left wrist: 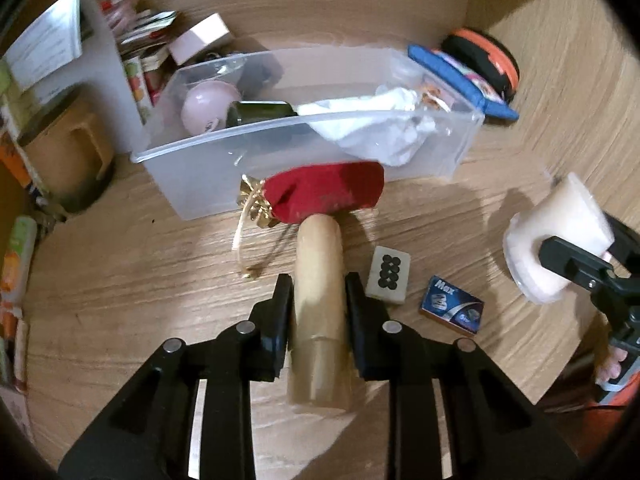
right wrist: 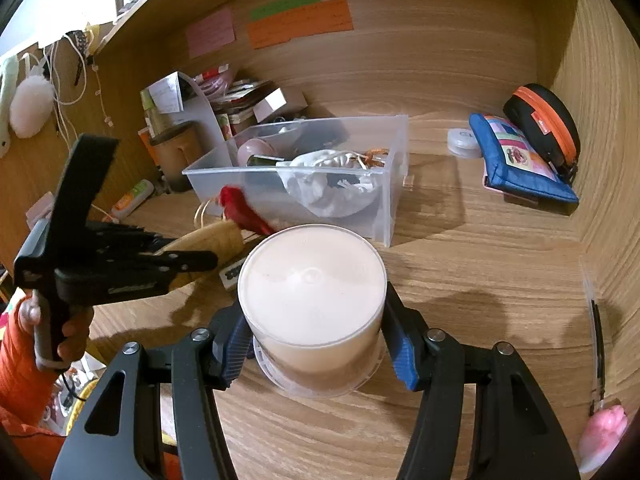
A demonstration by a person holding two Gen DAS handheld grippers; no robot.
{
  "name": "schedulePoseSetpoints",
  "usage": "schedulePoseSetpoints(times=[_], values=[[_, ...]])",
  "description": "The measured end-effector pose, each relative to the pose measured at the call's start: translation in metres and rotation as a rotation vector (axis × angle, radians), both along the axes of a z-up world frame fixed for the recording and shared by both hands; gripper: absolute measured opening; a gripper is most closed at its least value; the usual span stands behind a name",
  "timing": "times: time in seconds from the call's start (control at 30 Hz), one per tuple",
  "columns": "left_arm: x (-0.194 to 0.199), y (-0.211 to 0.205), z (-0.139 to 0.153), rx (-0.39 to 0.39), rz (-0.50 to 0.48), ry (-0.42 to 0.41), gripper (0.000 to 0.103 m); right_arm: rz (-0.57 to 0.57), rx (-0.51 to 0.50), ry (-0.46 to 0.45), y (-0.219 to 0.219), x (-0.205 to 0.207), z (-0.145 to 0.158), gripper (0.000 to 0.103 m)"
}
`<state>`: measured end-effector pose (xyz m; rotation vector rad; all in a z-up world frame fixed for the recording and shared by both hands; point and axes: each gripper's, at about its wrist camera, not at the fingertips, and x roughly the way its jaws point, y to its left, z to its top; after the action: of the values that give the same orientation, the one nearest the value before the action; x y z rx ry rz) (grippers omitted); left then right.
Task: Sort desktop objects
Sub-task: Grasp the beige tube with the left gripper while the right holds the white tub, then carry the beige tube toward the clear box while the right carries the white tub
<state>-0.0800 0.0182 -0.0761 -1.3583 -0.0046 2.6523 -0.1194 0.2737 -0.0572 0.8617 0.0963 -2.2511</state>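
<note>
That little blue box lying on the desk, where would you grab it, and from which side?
The small blue box lies flat and alone on the desk, beside the mahjong tile. Probably best from straight above, hand-held gripper fingers across its two long edges, turned so neither finger bumps the tile.

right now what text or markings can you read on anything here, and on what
"Max": small blue box on the wooden desk.
Eight black dots, no words: white tile beside that box.
Pink, green and orange sticky notes on the back panel: handwriting too blurred.
White paper sheet at left: print too small.
</note>
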Motion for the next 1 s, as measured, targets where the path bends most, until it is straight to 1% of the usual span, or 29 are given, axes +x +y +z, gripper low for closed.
schedulePoseSetpoints(times=[0.1,0.27,0.43,0.6,0.73,0.87,1.0], values=[[0.003,-0.011,0.001,0.058,0.010,0.002,0.026,0.007,-0.017,-0.005,-0.002,-0.002,0.005,0.055],[0.010,-0.024,0.009,0.113,0.018,0.021,0.025,0.016,-0.025,-0.004,-0.008,-0.002,0.013,0.055],[0.015,-0.031,0.018,0.137,0.014,0.042,0.025,0.023,-0.032,-0.005,-0.016,-0.001,0.018,0.055],[0.015,-0.034,0.026,0.092,-0.002,0.047,0.025,0.033,-0.036,-0.008,-0.024,0.000,0.020,0.055],[0.007,-0.025,0.031,0.044,-0.032,0.052,0.025,0.039,-0.039,-0.014,-0.029,0.000,0.019,0.055],[-0.013,-0.010,0.035,0.019,-0.063,0.063,0.025,0.035,-0.049,-0.023,-0.030,-0.001,0.018,0.055],[-0.032,-0.002,0.032,0.026,-0.073,0.061,0.025,0.020,-0.050,-0.028,-0.026,-0.003,0.019,0.055]])
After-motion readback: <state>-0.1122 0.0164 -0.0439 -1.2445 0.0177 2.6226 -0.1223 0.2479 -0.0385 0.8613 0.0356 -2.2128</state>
